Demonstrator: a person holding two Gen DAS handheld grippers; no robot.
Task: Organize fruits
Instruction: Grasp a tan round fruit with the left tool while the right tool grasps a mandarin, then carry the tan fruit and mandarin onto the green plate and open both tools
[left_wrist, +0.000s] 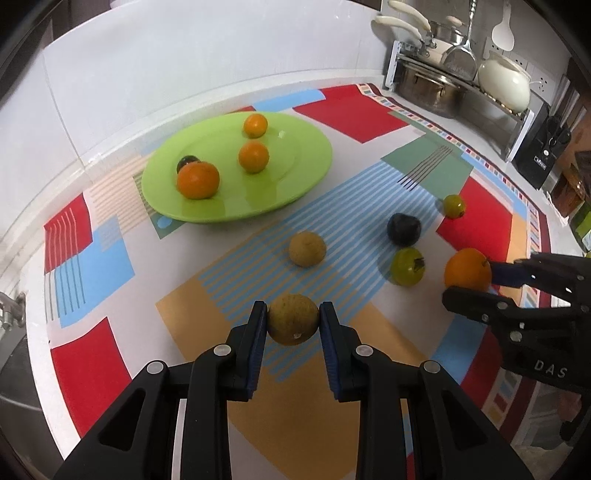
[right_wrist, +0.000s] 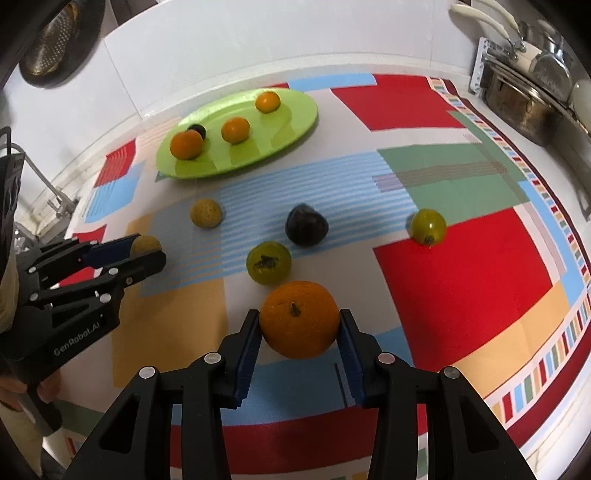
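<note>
Patterned tablecloth (right_wrist: 461, 280). My left gripper (left_wrist: 293, 323) clamps one of two tan fruits (left_wrist: 293, 323); right gripper (right_wrist: 300, 325) clamps an orange (right_wrist: 300, 319). Ahead: two green fruits (right_wrist: 268, 263), one plum (right_wrist: 306, 225); beyond, green plate (right_wrist: 295, 122) with three oranges, one dark fruit.

Your left gripper (left_wrist: 293, 325) is clamped on a tan fruit (left_wrist: 293, 324), pads touching both sides. Your right gripper (right_wrist: 300, 325) is closed round an orange (right_wrist: 299, 319), both near the tablecloth's (right_wrist: 461, 280) front edge.
</note>
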